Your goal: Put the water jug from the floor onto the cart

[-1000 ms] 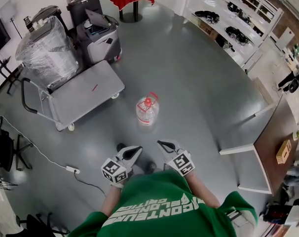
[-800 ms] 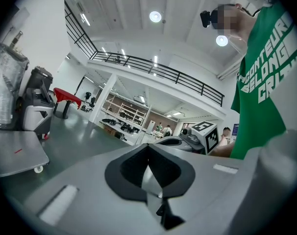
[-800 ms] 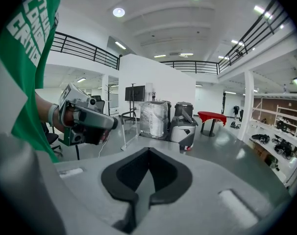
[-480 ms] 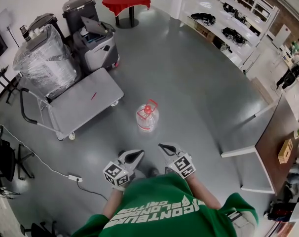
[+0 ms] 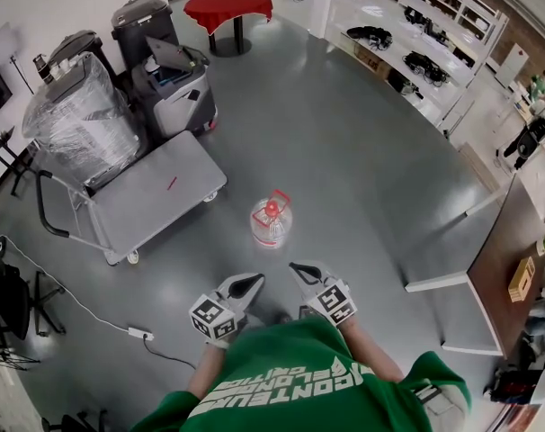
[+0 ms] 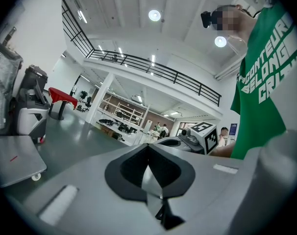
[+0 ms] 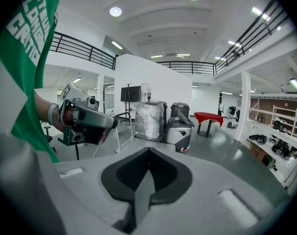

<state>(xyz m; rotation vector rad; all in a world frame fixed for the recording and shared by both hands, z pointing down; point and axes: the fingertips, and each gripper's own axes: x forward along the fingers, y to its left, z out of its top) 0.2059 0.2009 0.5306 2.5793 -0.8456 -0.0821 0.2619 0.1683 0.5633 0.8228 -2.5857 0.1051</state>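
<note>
The water jug (image 5: 271, 221), clear with a red cap and red handle, stands upright on the grey floor in the head view. The flat grey cart (image 5: 151, 190) is to its left, its platform bare except for a small red mark, with its push handle (image 5: 44, 207) at the far left end. My left gripper (image 5: 248, 283) and right gripper (image 5: 299, 268) are side by side just below the jug, short of it, both shut and empty. The left gripper view shows its jaws (image 6: 148, 148) meeting, and a corner of the cart (image 6: 13, 158). The right gripper's jaws (image 7: 148, 153) are also together.
Behind the cart stand a plastic-wrapped load (image 5: 79, 120), a grey machine (image 5: 175, 84) and dark bins (image 5: 142, 14). A red-covered table (image 5: 229, 7) is further back. A power strip with cable (image 5: 138, 333) lies on the floor at left. Shelves (image 5: 416, 48) and a wooden desk (image 5: 506, 241) line the right.
Both grippers, still shut, have drawn a little nearer to the jug. The jug and the cart have stayed where they were on the floor.
</note>
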